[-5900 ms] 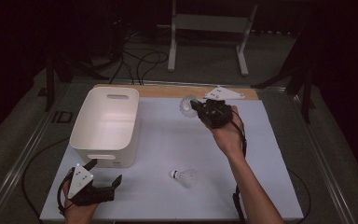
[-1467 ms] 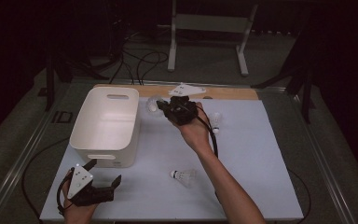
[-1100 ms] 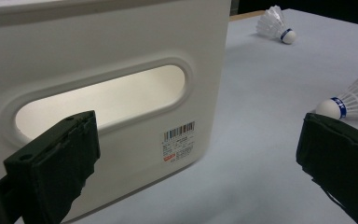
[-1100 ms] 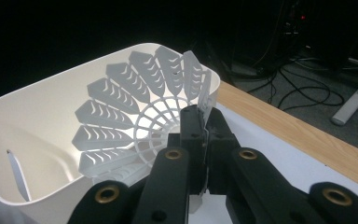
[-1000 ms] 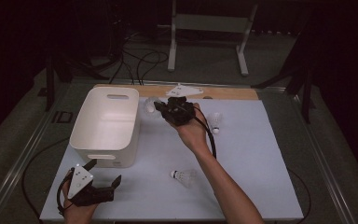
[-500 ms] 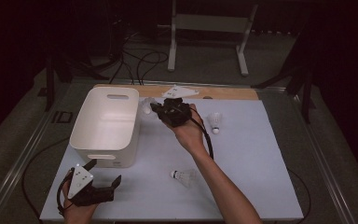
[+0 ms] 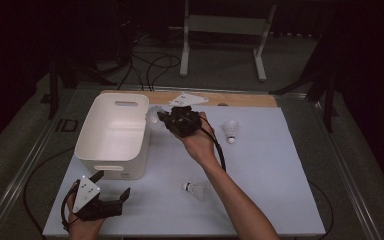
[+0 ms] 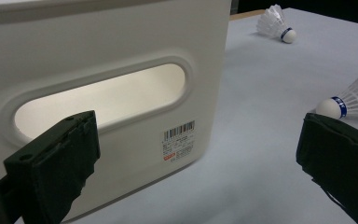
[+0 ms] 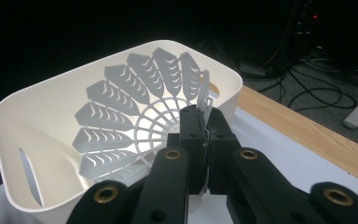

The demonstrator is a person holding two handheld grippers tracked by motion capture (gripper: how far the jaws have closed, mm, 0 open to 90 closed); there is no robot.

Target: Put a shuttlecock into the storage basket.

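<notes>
Right gripper (image 9: 204, 140) jaws pinch lattice-skirted plastic shuttlecock (image 9: 140, 112); left gripper (image 8: 191, 172) jaws spread

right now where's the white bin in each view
High view: white bin at left of the table, just left of the right tool.
Left gripper view: its handle-slot wall close ahead at left.
Right gripper view: open bin behind the held shuttlecock.
Shared landmark: the bin's handle slot.
</notes>
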